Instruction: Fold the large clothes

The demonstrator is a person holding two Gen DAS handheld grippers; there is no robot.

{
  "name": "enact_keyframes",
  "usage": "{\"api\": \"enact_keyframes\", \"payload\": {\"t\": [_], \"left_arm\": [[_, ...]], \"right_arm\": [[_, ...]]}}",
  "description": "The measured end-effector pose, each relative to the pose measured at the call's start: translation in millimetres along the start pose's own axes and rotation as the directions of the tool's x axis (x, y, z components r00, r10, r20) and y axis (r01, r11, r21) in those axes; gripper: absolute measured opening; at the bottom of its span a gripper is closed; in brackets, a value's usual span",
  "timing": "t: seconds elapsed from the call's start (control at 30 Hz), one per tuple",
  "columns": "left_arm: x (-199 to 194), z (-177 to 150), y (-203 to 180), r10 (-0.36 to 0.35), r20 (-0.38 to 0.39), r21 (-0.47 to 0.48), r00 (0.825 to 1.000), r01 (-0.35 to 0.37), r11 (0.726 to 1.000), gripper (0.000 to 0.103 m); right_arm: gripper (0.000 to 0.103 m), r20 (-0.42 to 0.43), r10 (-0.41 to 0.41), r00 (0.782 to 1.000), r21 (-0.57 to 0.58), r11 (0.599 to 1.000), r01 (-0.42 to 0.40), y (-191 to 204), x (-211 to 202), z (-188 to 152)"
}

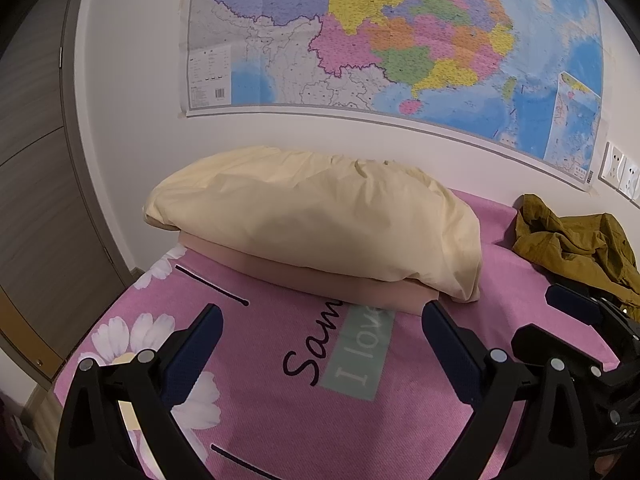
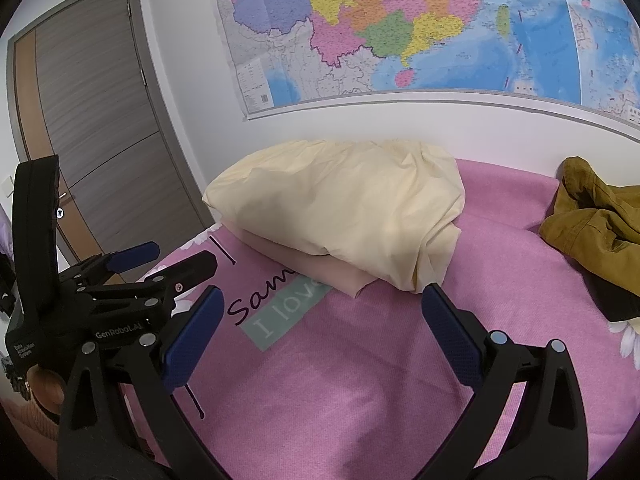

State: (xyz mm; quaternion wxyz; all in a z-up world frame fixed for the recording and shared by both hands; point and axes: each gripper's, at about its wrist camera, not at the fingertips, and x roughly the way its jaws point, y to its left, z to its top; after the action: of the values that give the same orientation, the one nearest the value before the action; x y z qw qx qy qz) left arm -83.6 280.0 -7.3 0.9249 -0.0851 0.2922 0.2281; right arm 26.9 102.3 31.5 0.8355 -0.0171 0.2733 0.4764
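The crumpled mustard-brown cloth garment [image 2: 592, 216] is lying bunched at the right edge of the frame on the pink printed bedsheet [image 2: 360, 360]. Left claw [image 1: 322, 320] and right claw [image 2: 322, 304] are hovering wide open, gripping nothing. Folding calls for spreading it flat.

matt woven pink bedsheet [image 2: 360, 360], crumpled mustard cloth garment [image 2: 592, 216], glossy paper map [image 2: 400, 28]

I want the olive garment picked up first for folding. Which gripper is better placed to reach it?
Right, probably. The garment lies crumpled at the bed's right side, and the right gripper sits between it and the left gripper. Both are open and empty, so the left would have to cross over.
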Motion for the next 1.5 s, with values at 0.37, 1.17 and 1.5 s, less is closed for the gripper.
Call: {"api": "enact_keyframes", "payload": {"t": [0.37, 1.17, 1.5], "left_arm": [[-1.5, -0.5, -0.8, -0.003, 0.0, 0.004, 1.0, 0.003, 1.0, 0.096], [-0.6, -1.6, -4.3, -0.002, -0.004, 0.01, 1.0, 0.002, 1.0, 0.096], [2.2, -1.9, -7.5, -0.004, -0.013, 0.008, 1.0, 0.004, 1.0, 0.096]], "right_arm": [[0.097, 0.001, 0.002, 1.0, 0.005, 1.0, -0.002, -1.0, 0.2, -0.1], [0.097, -0.005, 0.008, 1.0, 0.014, 1.0, -0.008, -4.4, 0.0, 1.1], [0.097, -0.006, 0.006, 1.0, 0.02, 1.0, -0.005, -6.0, 0.2, 0.9]]}}
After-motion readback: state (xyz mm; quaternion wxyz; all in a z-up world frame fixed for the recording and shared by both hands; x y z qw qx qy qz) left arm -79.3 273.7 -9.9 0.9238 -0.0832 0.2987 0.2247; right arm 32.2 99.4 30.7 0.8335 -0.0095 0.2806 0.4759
